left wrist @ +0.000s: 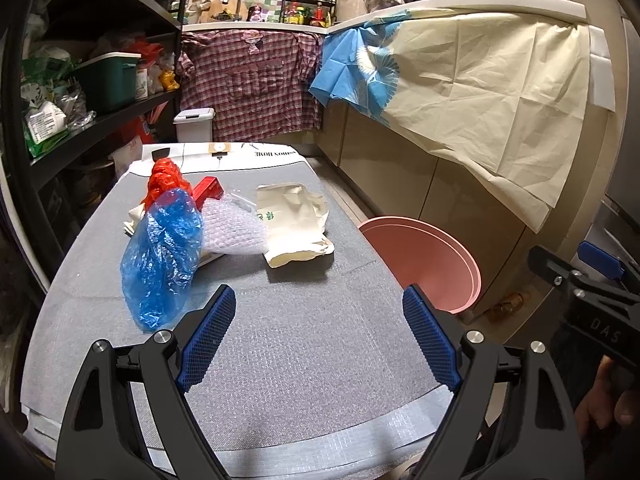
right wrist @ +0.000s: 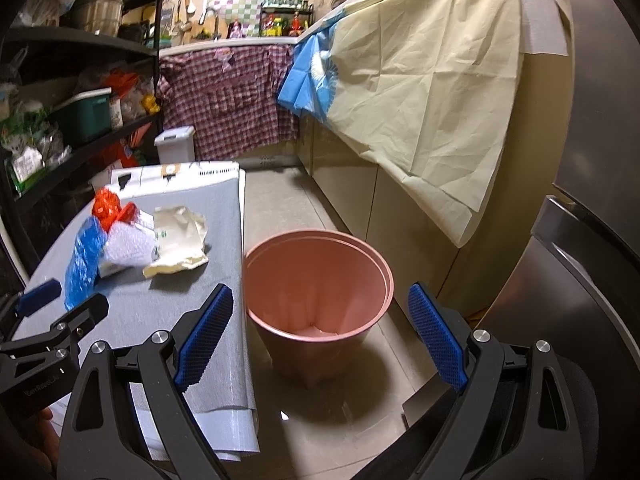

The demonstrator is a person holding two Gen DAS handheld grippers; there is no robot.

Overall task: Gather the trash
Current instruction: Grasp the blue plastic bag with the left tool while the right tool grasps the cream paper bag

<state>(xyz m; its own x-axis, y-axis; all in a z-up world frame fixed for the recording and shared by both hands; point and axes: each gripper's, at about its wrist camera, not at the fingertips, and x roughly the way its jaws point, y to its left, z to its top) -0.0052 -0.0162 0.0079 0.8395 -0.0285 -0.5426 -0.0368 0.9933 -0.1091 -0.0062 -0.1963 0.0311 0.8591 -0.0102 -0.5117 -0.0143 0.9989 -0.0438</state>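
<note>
Blue ribbed pads are facing each other across a wide gap on my left gripper, which I am holding spread and empty, tilted down over the near part of the table. Nothing is lying between its fingers; only the grey woven cover is showing there.

My right gripper is likewise standing spread with nothing in it, angled down toward the pink bin, whose mouth is sitting between its pads. Seen from the left wrist, that gripper is showing at about 3 o'clock, off the table's right edge, with my hand partly visible below it.

Trash is lying bunched at the far left of the table, around 11 o'clock from my left gripper: a blue plastic bag nearest me, an orange plastic bag behind it, a red carton, a wad of bubble wrap, and a crumpled cream paper bag to the right, touching the wrap.

Open cover is stretching between my left gripper and the pile. The table's right edge is running just beside the bin, which is standing on the floor between the table and the draped cabinets. Dark shelving is crowding the left side.

Upside-down lettering on the board at the table's far end is ending in "HOME"; the rest I cannot read. Green print on the paper bag is too small to read. White letters "DAS" are showing on the right gripper's body.
</note>
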